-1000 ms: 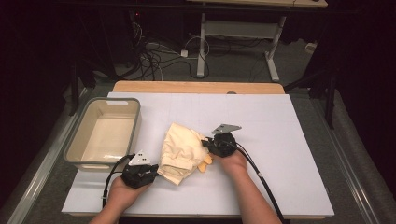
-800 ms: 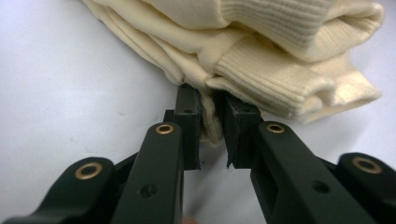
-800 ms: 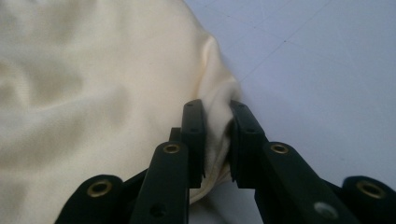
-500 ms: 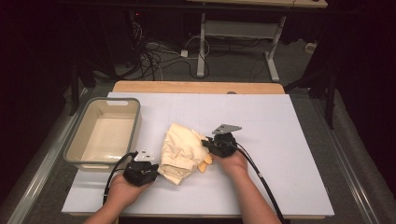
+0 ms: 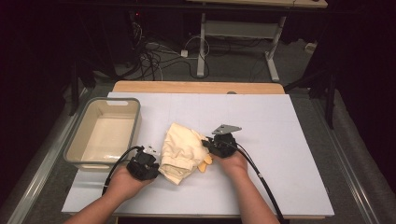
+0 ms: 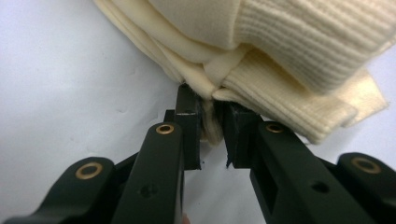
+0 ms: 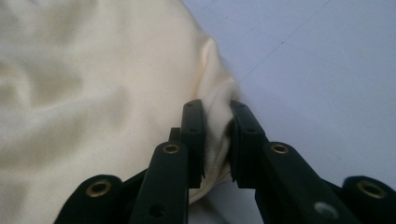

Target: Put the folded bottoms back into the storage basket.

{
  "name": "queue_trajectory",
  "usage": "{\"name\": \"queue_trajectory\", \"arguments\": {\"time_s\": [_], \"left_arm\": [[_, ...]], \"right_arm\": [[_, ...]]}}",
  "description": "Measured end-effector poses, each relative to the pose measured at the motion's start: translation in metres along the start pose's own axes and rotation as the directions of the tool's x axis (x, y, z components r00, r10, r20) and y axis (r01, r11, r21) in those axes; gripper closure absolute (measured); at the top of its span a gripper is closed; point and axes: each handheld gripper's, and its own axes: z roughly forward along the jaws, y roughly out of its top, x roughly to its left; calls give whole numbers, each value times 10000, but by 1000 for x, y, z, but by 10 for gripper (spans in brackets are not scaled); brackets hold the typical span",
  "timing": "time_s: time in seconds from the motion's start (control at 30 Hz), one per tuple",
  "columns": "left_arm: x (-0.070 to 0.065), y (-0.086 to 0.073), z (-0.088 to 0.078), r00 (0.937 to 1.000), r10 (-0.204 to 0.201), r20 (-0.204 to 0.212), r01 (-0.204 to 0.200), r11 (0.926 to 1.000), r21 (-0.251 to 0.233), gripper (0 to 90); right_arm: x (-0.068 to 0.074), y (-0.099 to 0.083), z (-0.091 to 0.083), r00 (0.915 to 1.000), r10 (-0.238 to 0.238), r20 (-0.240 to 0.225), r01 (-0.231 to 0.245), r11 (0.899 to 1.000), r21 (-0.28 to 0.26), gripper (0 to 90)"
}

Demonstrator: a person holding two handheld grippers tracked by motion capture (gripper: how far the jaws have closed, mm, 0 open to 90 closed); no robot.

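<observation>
The left gripper (image 5: 150,164) sits at the near left edge of the cream garment (image 5: 183,151), its jaws drawn nearly together on a bunched fold of cloth. The left gripper view (image 6: 208,122) shows that pinch plainly: a thin wad of fabric is squeezed between the two black jaws, right where smooth layers meet a ribbed knit band (image 6: 299,100). From the high view this contact is too small to read, and the ribbing cannot be made out there.

The garment lies crumpled on the white table (image 5: 289,140), near the middle of its near half, just right of a grey-rimmed bin (image 5: 133,103) that stands at the table's left side.

The right gripper (image 5: 208,145) meets the garment's right edge, with a grey three-cornered plate (image 5: 226,128) on top of it. Its own view (image 7: 216,140) shows the jaws closed on a ridge of smooth cream cloth, the fabric puckered between them, with bare white table beyond to the right. The high view adds the person's two hands and the black cable (image 5: 261,179) trailing toward the near right.
</observation>
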Motion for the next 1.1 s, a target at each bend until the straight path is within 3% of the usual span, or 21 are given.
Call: {"name": "queue_trajectory", "arguments": {"time_s": [0.3,0.7,0.93,1.1], "left_arm": [[-4,11,-1,9988,435,-217,-415,9956,843,765],[-4,25,-4,9973,698,-214,-640,9768,2042,766],[-3,34,-6,9975,699,-104,-650,9655,2523,767],[0,41,-10,9989,457,144,-479,9619,2693,768]], "right_arm": [[0,0,0,10000,-18,30,18,10000,-17,797],[0,-1,-2,10000,-30,79,31,9999,-136,797],[1,-1,-2,9999,-101,114,103,9998,-183,797],[1,-1,-3,9999,-102,136,107,9995,-313,798]]}}
